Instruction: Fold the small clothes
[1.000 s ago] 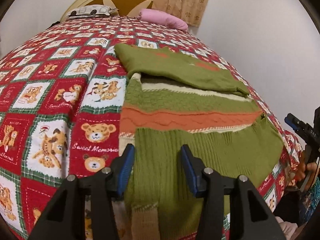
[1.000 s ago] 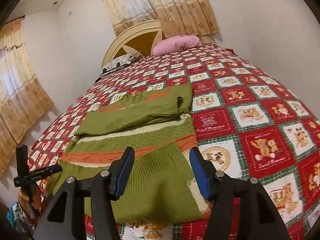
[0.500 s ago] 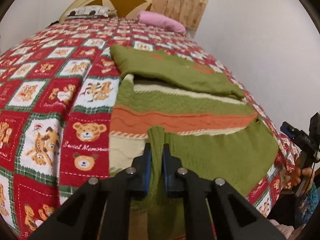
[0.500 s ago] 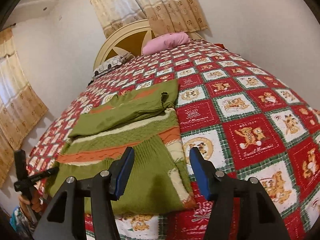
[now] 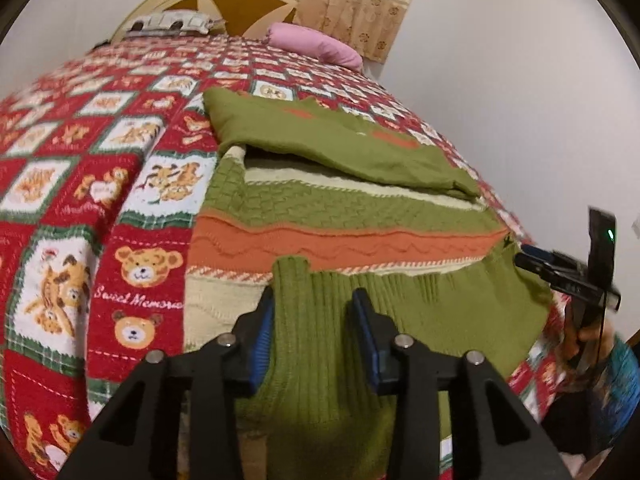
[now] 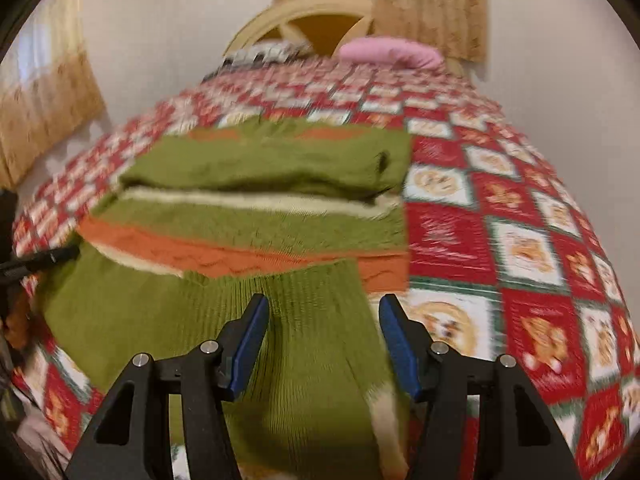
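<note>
My left tongs [image 5: 314, 330] were opening, the blue pads drawing off a raised fold of the green ribbed hem that stood between them. The left pad seemed to brush the knit, the right pad stood clear of it. My right tongs [image 6: 324, 338] hung half wide over the hem's other corner, nothing pinched, the ribbed cloth below and between the jaws.

The sweater [image 5: 352, 216] lay flat near the foot edge of the bed [image 5: 72, 168], its sleeves folded across the chest toward the headboard side, its hem hanging a little over the foot edge toward me.

What could have gone wrong, as I judged it: with the left jaws letting go, the pinched ridge could slump and leave me only one layer, so the hem would lift unevenly. If my right tongs closed while moving, they might catch the bedspread along with the knit, or take too shallow a bite that would slip. A lopsided lift could drag the folded sleeves out of place.

My left view was sharp and showed the stood-up ridge of hem and the other tongs out past the sweater's right corner. My right view was smeared with motion; it alone showed the cream patch by the right corner and the window curtain [image 6: 44, 112].
</note>
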`<state>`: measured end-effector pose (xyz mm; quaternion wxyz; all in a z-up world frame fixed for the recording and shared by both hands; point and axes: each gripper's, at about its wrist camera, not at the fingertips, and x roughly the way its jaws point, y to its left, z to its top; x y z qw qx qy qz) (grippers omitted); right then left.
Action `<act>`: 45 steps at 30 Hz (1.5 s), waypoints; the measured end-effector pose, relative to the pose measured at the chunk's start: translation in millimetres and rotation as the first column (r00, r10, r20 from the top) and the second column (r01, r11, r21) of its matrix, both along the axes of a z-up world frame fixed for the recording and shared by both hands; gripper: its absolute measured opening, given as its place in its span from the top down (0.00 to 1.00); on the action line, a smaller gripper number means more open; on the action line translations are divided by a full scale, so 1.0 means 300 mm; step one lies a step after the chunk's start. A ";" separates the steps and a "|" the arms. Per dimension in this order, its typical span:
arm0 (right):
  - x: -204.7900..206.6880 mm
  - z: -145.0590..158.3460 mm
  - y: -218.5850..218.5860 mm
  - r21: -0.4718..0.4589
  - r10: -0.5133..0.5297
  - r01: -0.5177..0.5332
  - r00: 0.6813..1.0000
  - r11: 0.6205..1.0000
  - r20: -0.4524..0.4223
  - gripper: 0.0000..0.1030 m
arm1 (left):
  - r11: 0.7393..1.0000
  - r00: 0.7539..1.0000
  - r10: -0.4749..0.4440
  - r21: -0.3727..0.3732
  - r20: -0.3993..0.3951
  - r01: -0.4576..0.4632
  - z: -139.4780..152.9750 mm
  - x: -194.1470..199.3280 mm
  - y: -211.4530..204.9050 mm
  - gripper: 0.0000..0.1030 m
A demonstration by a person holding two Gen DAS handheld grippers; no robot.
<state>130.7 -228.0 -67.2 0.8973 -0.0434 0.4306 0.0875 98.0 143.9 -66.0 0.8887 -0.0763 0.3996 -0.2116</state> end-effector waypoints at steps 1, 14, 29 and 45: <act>0.001 -0.009 0.008 -0.019 0.009 -0.009 1.000 1.000 0.001 0.44 | 1.000 1.000 -0.001 0.019 0.010 0.001 0.001 -0.005 -0.005 0.71; -0.053 0.214 -0.047 0.174 -0.054 0.029 0.989 0.984 0.139 0.90 | 0.996 0.998 0.055 -0.075 0.036 -0.052 0.134 0.032 0.060 0.90; 0.175 0.355 0.027 0.046 -0.078 0.068 0.963 0.997 0.260 0.90 | 0.975 0.980 0.196 -0.102 -0.018 -0.197 0.195 0.334 0.107 0.90; 0.668 0.292 0.039 -0.056 -0.129 0.148 0.958 0.987 0.255 0.91 | 0.968 0.969 0.249 -0.029 -0.010 -0.249 0.246 0.763 0.035 0.90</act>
